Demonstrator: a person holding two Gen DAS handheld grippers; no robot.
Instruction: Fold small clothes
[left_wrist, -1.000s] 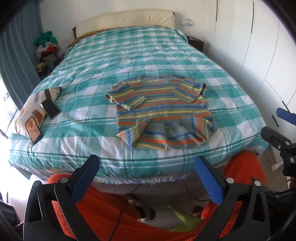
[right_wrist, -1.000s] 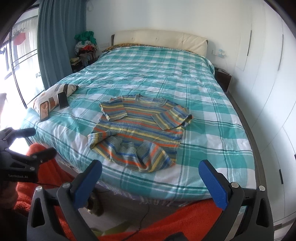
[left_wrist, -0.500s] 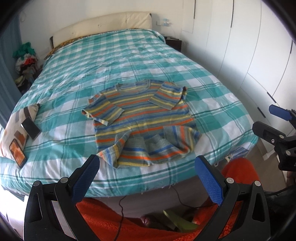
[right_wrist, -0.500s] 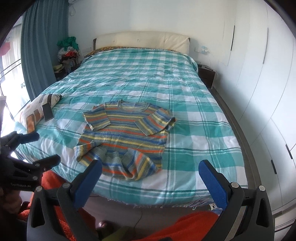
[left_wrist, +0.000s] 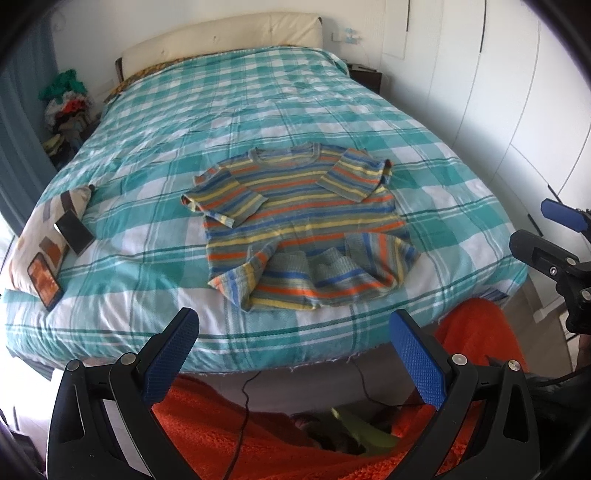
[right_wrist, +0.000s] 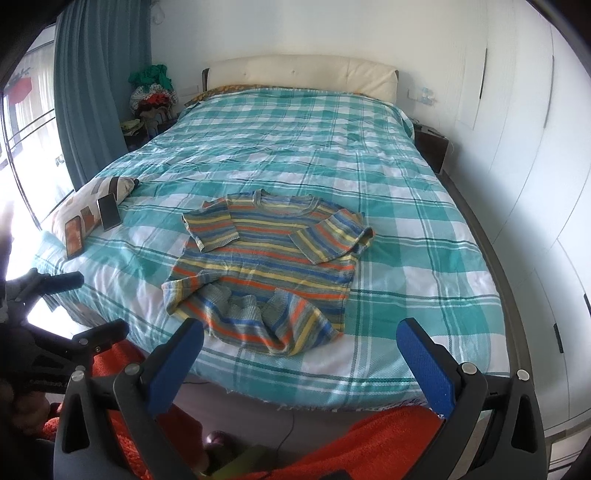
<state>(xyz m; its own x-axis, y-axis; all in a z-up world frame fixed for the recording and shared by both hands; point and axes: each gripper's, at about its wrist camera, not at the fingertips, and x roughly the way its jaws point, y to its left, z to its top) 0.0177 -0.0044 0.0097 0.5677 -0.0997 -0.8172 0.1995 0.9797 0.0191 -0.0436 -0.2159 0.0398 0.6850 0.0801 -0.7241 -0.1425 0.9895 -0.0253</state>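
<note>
I am holding both the left hand-held gripper (left_wrist: 293, 354) and the right hand-held gripper (right_wrist: 303, 363) wide and empty. The striped sweater (left_wrist: 301, 225) is lying near the bed (left_wrist: 258, 92) edge; I should be grasping its rumpled hem corners first.

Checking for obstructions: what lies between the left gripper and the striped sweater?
Only bare checked bedspread at the bed's near edge lies between the open left gripper and the striped sweater, as the left wrist view shows.

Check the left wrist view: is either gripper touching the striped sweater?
No. The left gripper hangs open short of the bed's near edge, the right gripper is off to the side, and the striped sweater lies untouched on the bedspread.
</note>
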